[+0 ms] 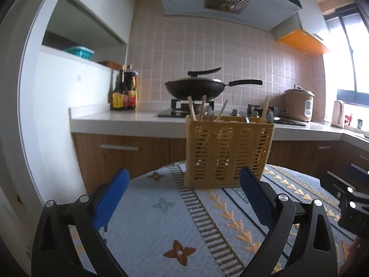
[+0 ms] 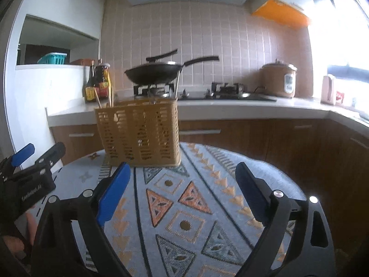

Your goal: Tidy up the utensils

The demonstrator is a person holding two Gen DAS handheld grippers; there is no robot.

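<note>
A yellow slotted utensil basket (image 1: 228, 150) stands upright at the far edge of a small table with a patterned cloth (image 1: 161, 207). Wooden chopsticks (image 1: 191, 109) and metal utensil handles stick out of its top. It also shows in the right wrist view (image 2: 138, 133). My left gripper (image 1: 184, 177) is open and empty, a short way in front of the basket. My right gripper (image 2: 183, 173) is open and empty, to the right of the basket and just short of it. The left gripper shows at the left edge of the right wrist view (image 2: 34, 157).
Behind the table runs a kitchen counter (image 1: 129, 117) with wooden cabinets below. On it are sauce bottles (image 1: 124, 92), a black wok (image 1: 196, 87) on a gas stove, a rice cooker (image 1: 298, 103) and a kettle (image 1: 337, 113).
</note>
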